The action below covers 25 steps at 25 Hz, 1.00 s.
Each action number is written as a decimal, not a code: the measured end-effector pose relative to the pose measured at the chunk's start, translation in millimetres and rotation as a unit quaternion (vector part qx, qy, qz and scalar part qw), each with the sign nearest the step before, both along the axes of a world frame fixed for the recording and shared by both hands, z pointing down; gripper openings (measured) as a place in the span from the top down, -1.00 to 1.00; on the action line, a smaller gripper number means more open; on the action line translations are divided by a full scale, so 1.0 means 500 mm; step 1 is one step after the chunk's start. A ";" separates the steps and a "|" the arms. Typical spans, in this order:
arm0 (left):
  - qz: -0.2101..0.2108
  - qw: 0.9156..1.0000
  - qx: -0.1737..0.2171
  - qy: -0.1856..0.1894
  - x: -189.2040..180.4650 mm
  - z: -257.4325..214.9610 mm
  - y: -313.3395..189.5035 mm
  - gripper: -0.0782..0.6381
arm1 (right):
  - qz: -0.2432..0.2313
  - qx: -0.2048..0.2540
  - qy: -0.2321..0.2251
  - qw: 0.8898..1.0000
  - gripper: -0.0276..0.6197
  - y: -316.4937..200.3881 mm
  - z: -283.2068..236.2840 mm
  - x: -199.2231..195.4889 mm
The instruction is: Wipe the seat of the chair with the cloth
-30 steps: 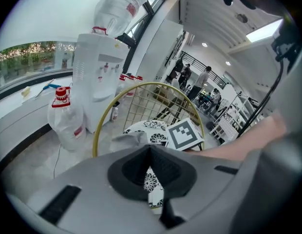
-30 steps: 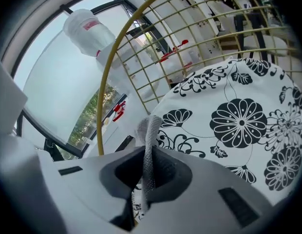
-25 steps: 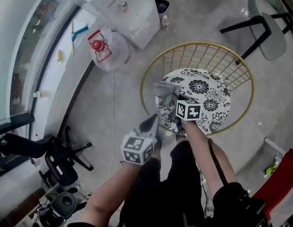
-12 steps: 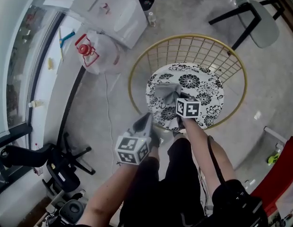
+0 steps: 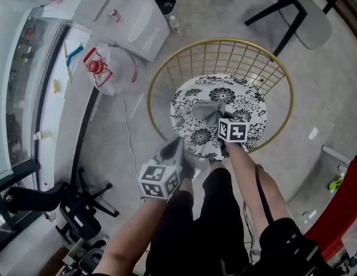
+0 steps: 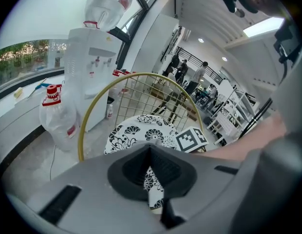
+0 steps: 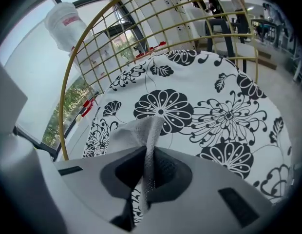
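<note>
The grey cloth (image 5: 206, 109) is clamped between the jaws of the right tongs (image 5: 215, 118) and is laid on the seat (image 5: 245, 99) of the chair (image 5: 224, 55). It lies on the near-left part of the round cushion, which is printed with black flowers. In the right gripper view the cloth is seen as a folded ridge that rises from the closed jaws. The left tongs (image 5: 175, 149) are held together with nothing between them, near the near edge of the seat and to the left of the right tongs. A large clear water bottle (image 5: 106, 68) with a red cap is seen on the floor at the far left.
</note>
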<state>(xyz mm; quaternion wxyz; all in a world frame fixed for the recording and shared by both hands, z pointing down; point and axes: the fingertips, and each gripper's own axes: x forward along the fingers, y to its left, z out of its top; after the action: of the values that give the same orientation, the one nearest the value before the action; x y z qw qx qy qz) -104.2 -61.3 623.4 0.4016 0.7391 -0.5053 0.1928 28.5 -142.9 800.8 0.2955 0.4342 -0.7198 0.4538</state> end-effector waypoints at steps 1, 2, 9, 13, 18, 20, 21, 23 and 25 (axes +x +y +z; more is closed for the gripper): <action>0.003 1.000 -0.001 0.001 0.005 0.001 0.000 0.76 | 0.003 0.000 0.006 1.000 0.84 0.001 0.001 0.011; 0.005 1.000 -0.002 0.003 0.010 0.001 0.000 0.77 | 0.005 -0.001 0.010 1.000 0.84 0.001 0.003 0.021; 0.024 1.000 -0.009 0.015 0.057 0.006 0.002 0.76 | 0.032 -0.003 0.046 0.998 0.84 -0.004 0.004 0.119; 0.039 0.999 -0.011 0.017 0.079 0.006 0.001 0.76 | 0.049 -0.003 0.059 0.997 0.84 0.001 0.002 0.175; 0.055 0.998 -0.010 0.019 0.104 0.005 -0.003 0.77 | 0.072 -0.007 0.075 0.995 0.84 0.009 0.003 0.238; 0.061 0.998 -0.009 0.019 0.113 0.005 -0.005 0.76 | 0.081 -0.008 0.080 0.993 0.84 0.010 0.001 0.259; 0.065 0.998 -0.009 0.019 0.117 0.005 -0.005 0.76 | 0.086 -0.007 0.082 0.993 0.84 0.010 0.000 0.268; 0.070 0.997 -0.007 0.020 0.125 0.004 -0.006 0.76 | 0.093 -0.005 0.090 0.992 0.84 0.011 -0.005 0.290; 0.074 0.997 -0.006 0.022 0.133 0.000 -0.006 0.76 | 0.099 -0.006 0.100 0.990 0.84 0.014 -0.008 0.313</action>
<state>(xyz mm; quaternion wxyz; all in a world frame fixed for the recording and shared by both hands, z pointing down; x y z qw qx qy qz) -37.8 -64.1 623.4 0.4017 0.7763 -0.4387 0.2089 185.2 -135.9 796.8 0.3223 0.5447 -0.6375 0.4393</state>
